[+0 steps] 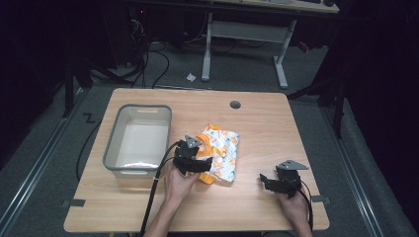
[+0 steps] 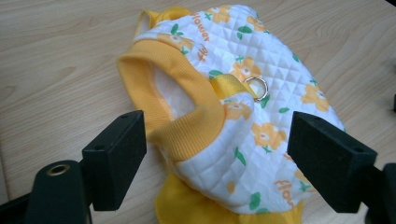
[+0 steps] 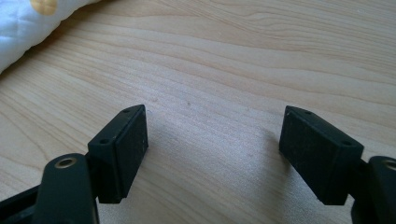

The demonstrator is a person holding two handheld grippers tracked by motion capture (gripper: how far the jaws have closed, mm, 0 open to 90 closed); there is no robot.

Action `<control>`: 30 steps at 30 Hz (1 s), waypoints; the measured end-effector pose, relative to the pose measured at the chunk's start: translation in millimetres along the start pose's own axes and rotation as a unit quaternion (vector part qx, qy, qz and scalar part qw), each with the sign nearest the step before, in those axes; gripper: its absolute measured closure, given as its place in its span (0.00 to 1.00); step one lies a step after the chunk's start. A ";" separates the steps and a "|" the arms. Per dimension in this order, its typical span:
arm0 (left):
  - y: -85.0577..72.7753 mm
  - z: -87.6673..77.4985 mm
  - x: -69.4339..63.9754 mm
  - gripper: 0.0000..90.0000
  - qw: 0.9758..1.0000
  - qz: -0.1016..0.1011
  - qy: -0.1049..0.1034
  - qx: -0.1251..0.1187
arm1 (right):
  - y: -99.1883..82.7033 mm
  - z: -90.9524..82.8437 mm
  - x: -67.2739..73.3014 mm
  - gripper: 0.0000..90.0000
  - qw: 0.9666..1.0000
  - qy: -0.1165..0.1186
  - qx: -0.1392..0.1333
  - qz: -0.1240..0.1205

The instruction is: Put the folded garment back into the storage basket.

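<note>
A small quilted garment (image 1: 223,150), white with yellow flowers and yellow ribbed trim, lies in the middle of the wooden table. My left gripper (image 1: 199,161) is at its near-left edge. In the left gripper view it stands open (image 2: 217,135), its jaws straddling the yellow ribbed opening (image 2: 187,126) without closing on it. A metal ring (image 2: 256,87) on a yellow strap sits on the garment's back. To the right, my right gripper (image 1: 267,181) is open low over bare wood (image 3: 215,116), nothing between its jaws. A corner of the garment (image 3: 25,25) shows at that view's upper left.
A grey plastic bin (image 1: 114,143) with nothing visible in it stands on the table's left side, just left of my left gripper. A round cable hole (image 1: 235,104) is near the far edge. Desk legs and cables are on the floor beyond.
</note>
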State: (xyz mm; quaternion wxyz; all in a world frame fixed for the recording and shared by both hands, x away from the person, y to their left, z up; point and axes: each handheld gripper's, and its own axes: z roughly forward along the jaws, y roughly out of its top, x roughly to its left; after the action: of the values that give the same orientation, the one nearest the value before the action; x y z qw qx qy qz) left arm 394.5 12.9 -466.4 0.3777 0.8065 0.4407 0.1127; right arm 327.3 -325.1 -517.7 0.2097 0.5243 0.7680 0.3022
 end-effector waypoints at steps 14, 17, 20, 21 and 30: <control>6.6 20.1 5.5 0.20 1.000 -0.013 0.005 0.016 | 0.0 0.0 0.0 0.27 1.000 0.000 0.000 0.000; 5.5 24.8 7.4 0.20 1.000 -0.014 0.007 0.026 | -0.1 0.0 0.0 0.27 1.000 0.000 0.000 0.000; 5.6 27.5 8.2 0.20 1.000 -0.018 0.008 0.024 | 0.0 0.0 0.0 0.27 1.000 0.000 0.000 0.000; 5.7 28.3 8.6 0.20 1.000 -0.020 0.008 0.023 | 0.0 0.0 0.0 0.27 1.000 0.000 0.000 0.000; 1.8 45.1 14.5 0.21 0.998 -0.031 0.019 0.047 | -0.1 -0.1 0.0 0.27 1.000 0.000 0.000 0.000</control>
State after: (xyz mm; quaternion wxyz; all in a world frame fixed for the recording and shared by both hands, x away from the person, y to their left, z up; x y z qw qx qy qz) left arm 427.4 0.9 -498.4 0.3338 0.8070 0.4777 0.0955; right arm 327.2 -325.1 -517.7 0.2098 0.5239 0.7683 0.3021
